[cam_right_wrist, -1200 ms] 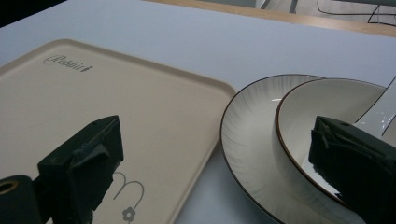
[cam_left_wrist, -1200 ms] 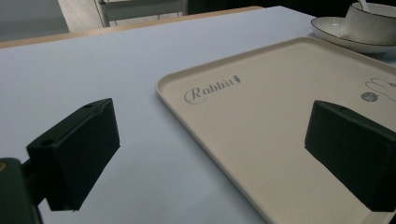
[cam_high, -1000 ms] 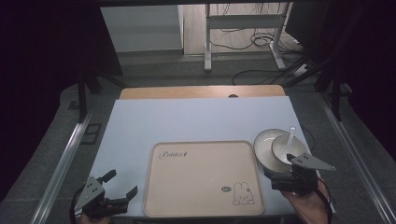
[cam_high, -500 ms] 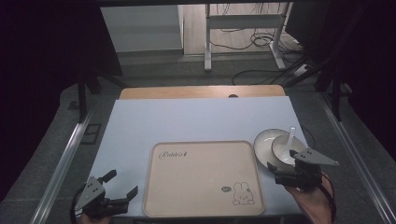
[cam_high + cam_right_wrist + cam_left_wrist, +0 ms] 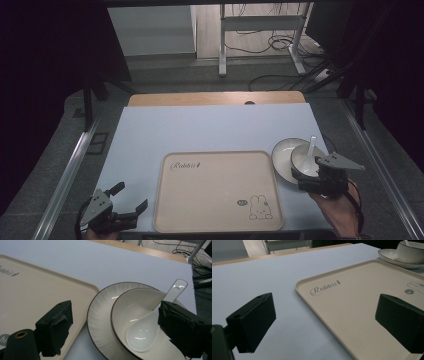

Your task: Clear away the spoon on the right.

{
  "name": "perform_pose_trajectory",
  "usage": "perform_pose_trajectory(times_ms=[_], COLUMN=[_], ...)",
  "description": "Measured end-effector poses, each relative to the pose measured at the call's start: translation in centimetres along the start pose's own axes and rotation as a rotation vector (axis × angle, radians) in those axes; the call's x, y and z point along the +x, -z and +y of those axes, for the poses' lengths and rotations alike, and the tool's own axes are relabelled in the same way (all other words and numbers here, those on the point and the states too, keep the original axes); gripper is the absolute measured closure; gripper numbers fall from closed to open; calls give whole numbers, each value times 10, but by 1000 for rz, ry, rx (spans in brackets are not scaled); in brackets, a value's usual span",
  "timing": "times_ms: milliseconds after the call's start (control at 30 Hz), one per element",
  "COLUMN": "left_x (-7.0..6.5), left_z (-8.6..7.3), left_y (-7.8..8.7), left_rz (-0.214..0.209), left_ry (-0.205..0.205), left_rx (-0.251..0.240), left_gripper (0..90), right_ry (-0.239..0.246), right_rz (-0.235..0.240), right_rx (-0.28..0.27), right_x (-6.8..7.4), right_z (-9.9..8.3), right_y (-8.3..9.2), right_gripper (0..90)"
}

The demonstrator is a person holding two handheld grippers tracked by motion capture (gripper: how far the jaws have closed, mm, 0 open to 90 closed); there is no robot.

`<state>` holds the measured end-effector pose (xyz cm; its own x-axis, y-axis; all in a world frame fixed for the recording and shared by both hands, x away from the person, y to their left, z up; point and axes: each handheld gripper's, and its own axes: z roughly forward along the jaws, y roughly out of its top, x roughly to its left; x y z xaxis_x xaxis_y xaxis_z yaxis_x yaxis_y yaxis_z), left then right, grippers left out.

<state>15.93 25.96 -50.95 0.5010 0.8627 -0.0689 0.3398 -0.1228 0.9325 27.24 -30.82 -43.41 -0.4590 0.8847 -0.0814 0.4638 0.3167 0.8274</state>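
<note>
A beige tray [image 5: 215, 190] printed "Rabbit" with a bunny drawing lies flat at the table's front middle. Right of it a white dark-rimmed plate [image 5: 281, 155] carries a white bowl [image 5: 302, 155] with a white spoon [image 5: 312, 145] resting inside. My right gripper [image 5: 299, 180] hovers at the plate's near edge. Its jaws have just been closing but stand open, with the rims of the plate [image 5: 102, 307] and the bowl [image 5: 130, 305] between them, untouched. My left gripper [image 5: 129, 197] is open and empty at the front left, beside the tray's [image 5: 352, 297] left edge.
The pale table top [image 5: 200, 130] stretches bare behind the tray to a wooden strip [image 5: 215, 98] at its far edge. Beyond stand a desk frame [image 5: 222, 45] and floor cables [image 5: 280, 45]. The plate sits close to the table's right edge.
The right gripper has shifted slightly by the plate's near edge. The left gripper has stayed where it was.
</note>
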Motion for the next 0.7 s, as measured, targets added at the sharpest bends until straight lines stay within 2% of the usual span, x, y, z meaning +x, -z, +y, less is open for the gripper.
perform_pose_trajectory(times_ms=[333,700], left_x=[0,0], left_z=[0,0], left_y=[0,0], left_rz=[0,0], left_ry=[1,1], left_rx=[3,4], left_gripper=[30,30], right_ry=[-31,-53], right_rz=[-34,-52], right_rx=[38,59], right_x=[-17,-27], right_z=[-2,-2], right_y=[-8,-16], right_gripper=[205,192])
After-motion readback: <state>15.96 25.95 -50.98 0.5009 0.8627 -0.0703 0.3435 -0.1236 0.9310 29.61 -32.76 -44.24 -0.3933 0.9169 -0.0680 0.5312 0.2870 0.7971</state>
